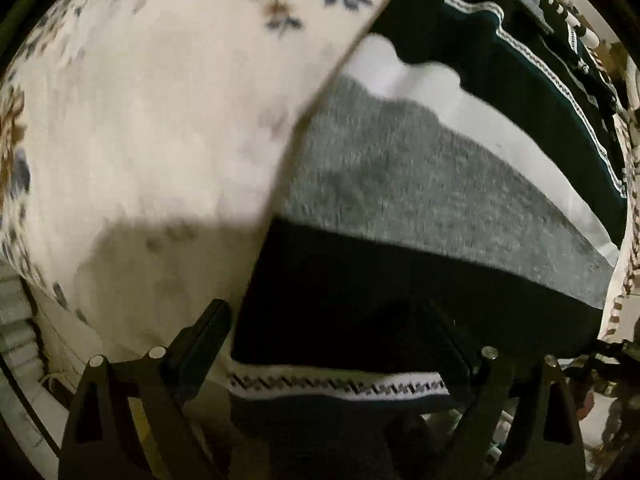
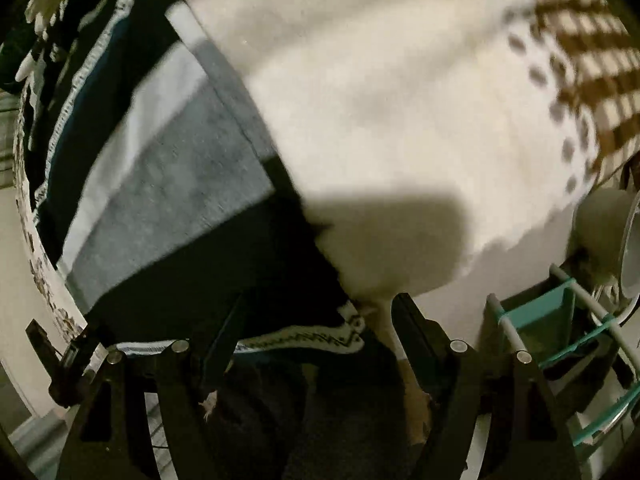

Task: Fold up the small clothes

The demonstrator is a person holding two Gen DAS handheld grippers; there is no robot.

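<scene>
On cream cloth (image 1: pixel 160 140), dark garment (image 1: pixel 360 280) w/ grey panel, left gripper (image 1: pixel 324 336) & right gripper (image 2: pixel 316 316) both spread wide astride hem, nothing pinched.

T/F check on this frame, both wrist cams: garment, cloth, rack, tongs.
1. The garment has black, grey and white bands. True.
2. It lies on a bare wooden table. False: it lies on a cream floral cloth.
3. A teal dish rack shows in the right view. True.
4. Its patterned hem is red. False: white with a dark zigzag.
5. The left tongs are shut. False: both they and the right tongs stand open.
</scene>
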